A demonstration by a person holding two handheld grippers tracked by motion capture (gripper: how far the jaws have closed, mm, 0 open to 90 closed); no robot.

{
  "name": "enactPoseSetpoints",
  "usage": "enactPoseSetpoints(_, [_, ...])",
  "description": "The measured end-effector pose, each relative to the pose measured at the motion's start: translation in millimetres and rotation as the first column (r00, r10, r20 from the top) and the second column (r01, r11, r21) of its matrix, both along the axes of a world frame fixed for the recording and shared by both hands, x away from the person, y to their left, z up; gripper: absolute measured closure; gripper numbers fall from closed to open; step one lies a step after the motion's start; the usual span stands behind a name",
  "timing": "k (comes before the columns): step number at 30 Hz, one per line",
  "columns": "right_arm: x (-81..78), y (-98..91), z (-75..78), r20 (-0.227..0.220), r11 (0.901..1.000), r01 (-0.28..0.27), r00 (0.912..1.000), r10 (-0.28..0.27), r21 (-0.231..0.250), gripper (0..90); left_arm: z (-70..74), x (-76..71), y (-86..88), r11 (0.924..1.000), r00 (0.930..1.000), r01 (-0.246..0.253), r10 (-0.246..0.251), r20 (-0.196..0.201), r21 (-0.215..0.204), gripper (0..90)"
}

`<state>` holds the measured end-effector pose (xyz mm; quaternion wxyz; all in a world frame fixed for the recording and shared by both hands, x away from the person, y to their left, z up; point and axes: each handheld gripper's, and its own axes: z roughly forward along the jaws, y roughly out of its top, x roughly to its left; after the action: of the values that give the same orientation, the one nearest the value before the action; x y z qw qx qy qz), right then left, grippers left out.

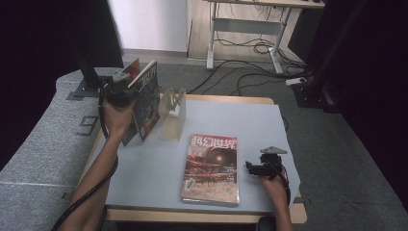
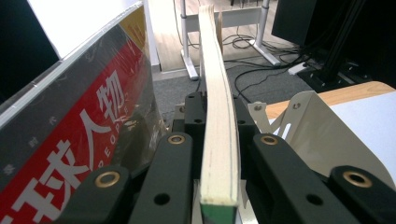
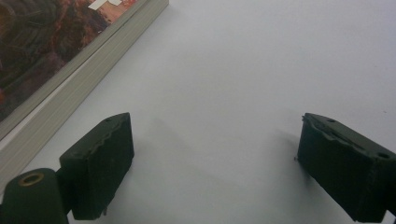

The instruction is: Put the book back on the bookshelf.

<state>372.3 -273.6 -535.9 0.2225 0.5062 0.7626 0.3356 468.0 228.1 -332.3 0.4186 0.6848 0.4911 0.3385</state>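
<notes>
High view showed the left gripper pinching a magazine upright, just left of the white book stand at the far side. It was not in the stand yet. Another magazine lay flat nearby, beside the right gripper, spread wide and holding nothing.

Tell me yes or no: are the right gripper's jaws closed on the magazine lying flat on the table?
No. The right gripper stands open over bare table, beside the flat magazine.

My left gripper is raised at the table's far left, jaws clamped tight. My right gripper rests low near the right edge, jaws spread wide, empty.
</notes>
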Motion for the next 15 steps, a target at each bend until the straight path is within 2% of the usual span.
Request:
enactPoseSetpoints(11, [0.0,0.0,0.0,0.000,1.0000,0.000,1.0000,0.000,-0.001,10.3,-5.9,-5.5,12.2,0.9998,0.9992,0.013,-0.013,-0.038,-0.015,81.2])
enactPoseSetpoints(15, [-0.1,0.1,0.0,0.000,1.0000,0.000,1.0000,0.000,-0.001,10.2,-4.3,-9.1,16.4,0.9997,0.9980,0.024,-0.025,-0.058,-0.005,78.6])
